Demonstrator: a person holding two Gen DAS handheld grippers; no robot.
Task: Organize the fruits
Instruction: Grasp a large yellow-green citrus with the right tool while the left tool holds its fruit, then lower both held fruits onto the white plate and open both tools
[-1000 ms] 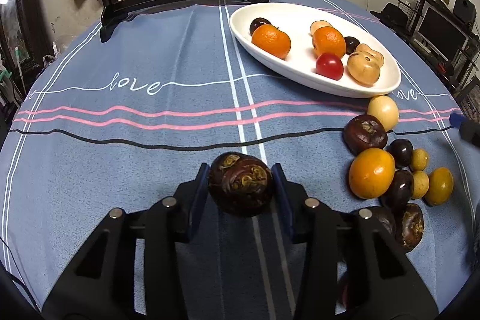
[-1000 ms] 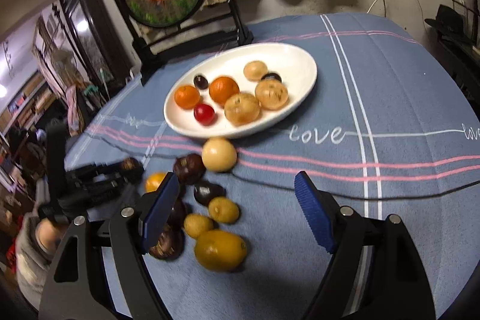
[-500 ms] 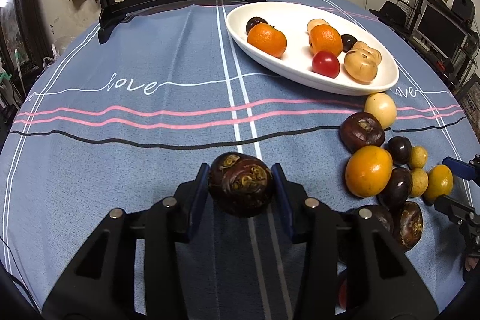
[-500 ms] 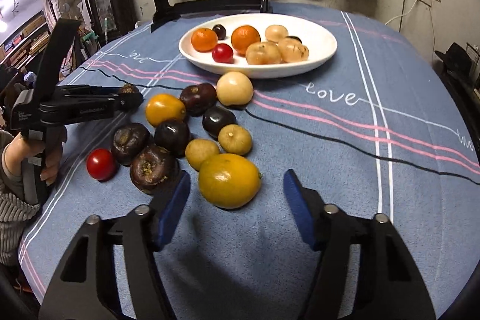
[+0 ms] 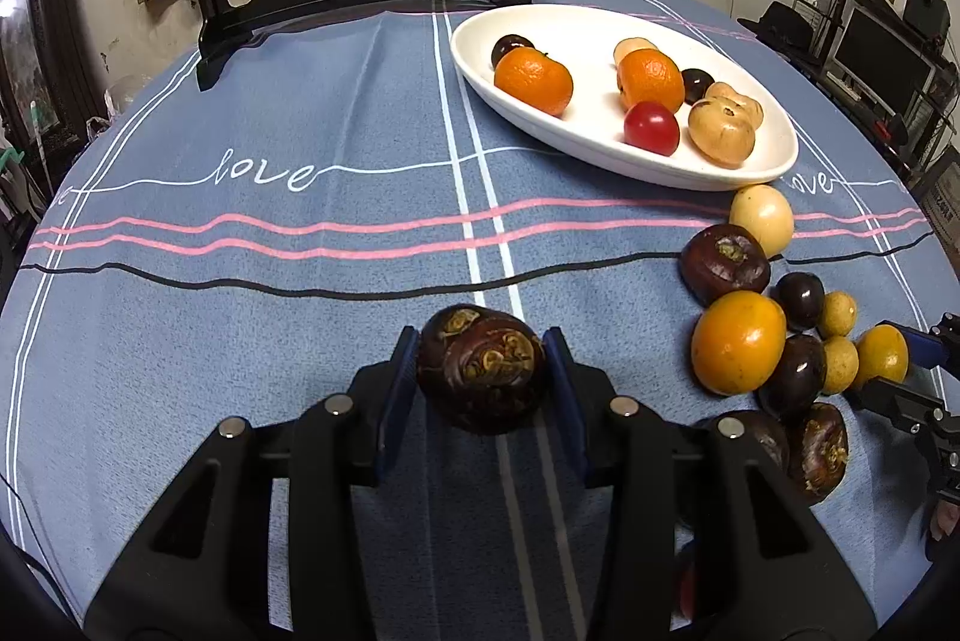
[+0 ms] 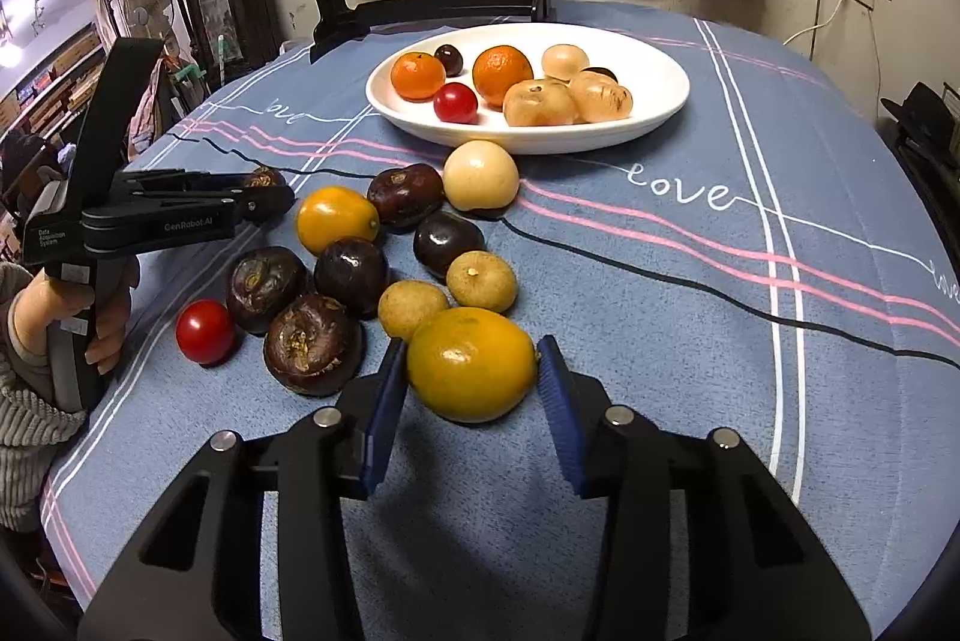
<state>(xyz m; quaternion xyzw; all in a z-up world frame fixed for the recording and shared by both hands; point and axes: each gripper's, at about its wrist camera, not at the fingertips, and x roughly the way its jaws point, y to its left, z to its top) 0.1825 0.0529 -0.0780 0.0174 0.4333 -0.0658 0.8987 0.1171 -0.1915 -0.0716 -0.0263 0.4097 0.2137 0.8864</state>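
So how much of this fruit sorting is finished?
Partly. The white plate already holds eight or so fruits. The left gripper holds a dark brown fruit; the right gripper sits open around a yellow-orange fruit. About ten more still lie in the pile on the tablecloth.

Ahead of the left gripper the tablecloth lies open up to the white plate. To its right the loose fruit pile blocks the way. The right gripper has that pile crowding its left finger; bare cloth lies to its right.
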